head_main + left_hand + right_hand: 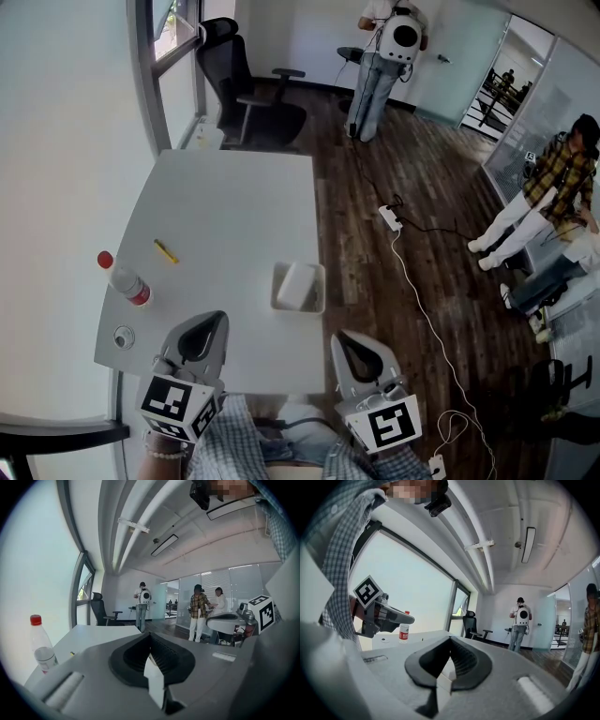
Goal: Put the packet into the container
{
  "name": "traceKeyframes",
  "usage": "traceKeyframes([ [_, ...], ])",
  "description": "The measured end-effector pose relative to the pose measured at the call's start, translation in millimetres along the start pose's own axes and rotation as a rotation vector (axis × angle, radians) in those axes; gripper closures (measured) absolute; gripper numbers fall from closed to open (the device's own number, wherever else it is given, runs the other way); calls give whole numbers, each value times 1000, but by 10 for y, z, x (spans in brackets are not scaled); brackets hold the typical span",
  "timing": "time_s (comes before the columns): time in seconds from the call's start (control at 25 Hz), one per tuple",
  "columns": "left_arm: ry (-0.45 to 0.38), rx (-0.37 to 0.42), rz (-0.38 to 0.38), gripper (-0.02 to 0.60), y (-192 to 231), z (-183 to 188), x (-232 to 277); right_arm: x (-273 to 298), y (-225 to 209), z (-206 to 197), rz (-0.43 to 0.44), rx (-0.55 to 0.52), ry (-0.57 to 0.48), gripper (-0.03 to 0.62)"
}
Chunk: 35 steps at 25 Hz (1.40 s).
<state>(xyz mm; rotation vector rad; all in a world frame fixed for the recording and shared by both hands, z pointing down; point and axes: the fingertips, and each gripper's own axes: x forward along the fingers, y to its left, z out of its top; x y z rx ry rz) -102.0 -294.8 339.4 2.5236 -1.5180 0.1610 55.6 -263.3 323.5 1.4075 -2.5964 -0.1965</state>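
while both tongs are hovering at the near edge of the counter [234, 197], the yellow packet [166, 251] is lying flat on the bare top, ahead of the left tongs [210, 326] and a little to their left. it is lying well apart from them and not yet in the container [322, 291]. its long axis is running on a slant, from far-left to near-right, so it is sitting crosswise to a straight forward reach. the left tongs are clearly the nearer pair. the right tongs [349, 339] are sitting on the other side of the container, which is resting ahead of and between the two pairs, closer to the right one. a red-capped bottle [127, 278] is standing just left of the packet, near enough to be getting in the way of a wide approach.

the left tongs are pointing forward and roughly level, jaws pressed together with nothing between them. the right tongs are posing the same way, tips meeting and gripping nothing. judging from this, the left jaws are needing to spread, tip downward and turn across the packet's length before closing on it. after that comes a short carry to the right, toward the container.
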Motion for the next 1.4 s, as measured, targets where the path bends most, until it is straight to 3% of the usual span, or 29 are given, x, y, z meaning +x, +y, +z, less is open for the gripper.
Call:
traceKeyframes([
  [1.4,22,12,-44,578,-165,-39,43,-6,32,-99,12,-5,36,595],
])
